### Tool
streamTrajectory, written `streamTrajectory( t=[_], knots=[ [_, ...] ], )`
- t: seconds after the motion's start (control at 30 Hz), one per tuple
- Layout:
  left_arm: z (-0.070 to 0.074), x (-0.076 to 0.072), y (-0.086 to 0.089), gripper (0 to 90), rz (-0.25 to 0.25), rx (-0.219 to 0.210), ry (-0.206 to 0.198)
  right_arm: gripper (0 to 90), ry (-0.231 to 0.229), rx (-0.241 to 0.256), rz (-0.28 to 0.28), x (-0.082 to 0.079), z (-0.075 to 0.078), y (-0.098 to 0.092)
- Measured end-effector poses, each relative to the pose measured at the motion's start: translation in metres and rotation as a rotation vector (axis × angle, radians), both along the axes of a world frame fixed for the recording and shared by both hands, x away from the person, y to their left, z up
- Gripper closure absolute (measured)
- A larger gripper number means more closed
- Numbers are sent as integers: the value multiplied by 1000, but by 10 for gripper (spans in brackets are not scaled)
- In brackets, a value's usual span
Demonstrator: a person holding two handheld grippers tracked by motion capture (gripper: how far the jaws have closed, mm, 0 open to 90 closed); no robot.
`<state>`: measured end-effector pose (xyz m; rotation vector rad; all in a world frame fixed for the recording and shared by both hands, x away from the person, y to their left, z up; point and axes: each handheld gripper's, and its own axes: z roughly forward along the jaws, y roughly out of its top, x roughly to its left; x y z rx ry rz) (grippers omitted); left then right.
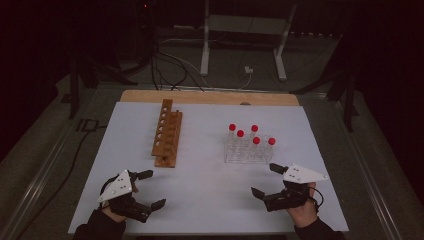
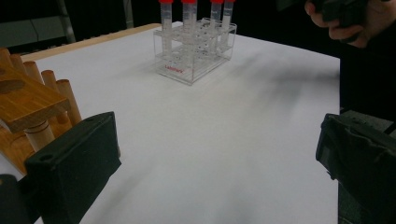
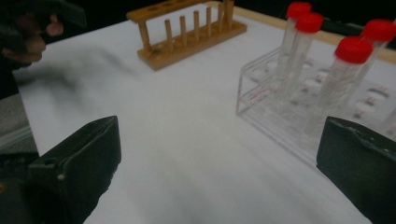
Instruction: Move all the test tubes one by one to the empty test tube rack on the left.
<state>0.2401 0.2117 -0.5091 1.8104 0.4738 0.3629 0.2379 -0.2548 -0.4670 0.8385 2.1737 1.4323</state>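
I have the left gripper (image 1: 148, 189) low over the near left of the white table (image 1: 200, 200), its jaws spread wide with nothing between them and bare table under the gap. In the left gripper view the wooden rack (image 2: 28, 100) sits just beside the left-hand jaw; I cannot tell whether they touch.

My right gripper (image 1: 266, 180) hangs over the near right of the table, also released, jaws far apart and gripping nothing. Its far jaw lies just in front of the clear plastic rack (image 1: 246, 152), close to it but apart from it as far as I can see from the high view.

The clear rack stands right of centre and holds five tubes with red caps (image 1: 256, 141), all upright. In the right gripper view the nearest tube (image 3: 338, 77) stands just above the right-hand jaw. The wooden rack (image 1: 167, 133) lies left of centre, well apart from the clear one.
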Motion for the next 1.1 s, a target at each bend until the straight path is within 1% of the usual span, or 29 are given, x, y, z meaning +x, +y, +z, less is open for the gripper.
streamTrajectory(
  t=[0.17,0.4,0.43,0.47,0.67,0.77,0.8,0.87,0.9,0.97,1.0,1.03,1.07,1.1],
  knots=[
    [0,0,0,4,0,0,0,0,-21,15,-33,8,8,-5],
    [0,0,0,4,-2,-2,1,0,-24,20,-56,18,14,-7],
    [0,0,0,4,-2,-2,1,0,-33,26,-73,22,16,-8],
    [0,0,0,4,-1,-3,1,0,-29,36,-77,24,17,-10],
    [0,0,0,4,0,-4,0,0,-37,30,-146,37,19,-14],
    [0,0,1,4,-1,-5,0,0,-38,29,-194,43,17,-15],
    [0,0,1,4,0,-5,-1,0,-38,29,-194,43,17,-15],
    [0,0,1,4,0,-4,-3,0,-24,21,-230,49,16,-18],
    [0,0,1,4,0,-4,-3,0,-24,21,-230,49,16,-18],
    [0,0,1,4,-1,-4,-3,0,-12,11,-254,55,15,-21],
    [0,0,1,4,-1,-4,-3,0,-12,11,-254,55,15,-21],
    [0,0,0,4,0,-2,-3,0,10,9,-272,59,14,-23],
    [0,0,0,4,0,-2,-3,0,10,9,-272,59,14,-23],
    [0,0,0,4,-1,-2,-2,23,13,2,-284,61,13,-23]
  ],
)
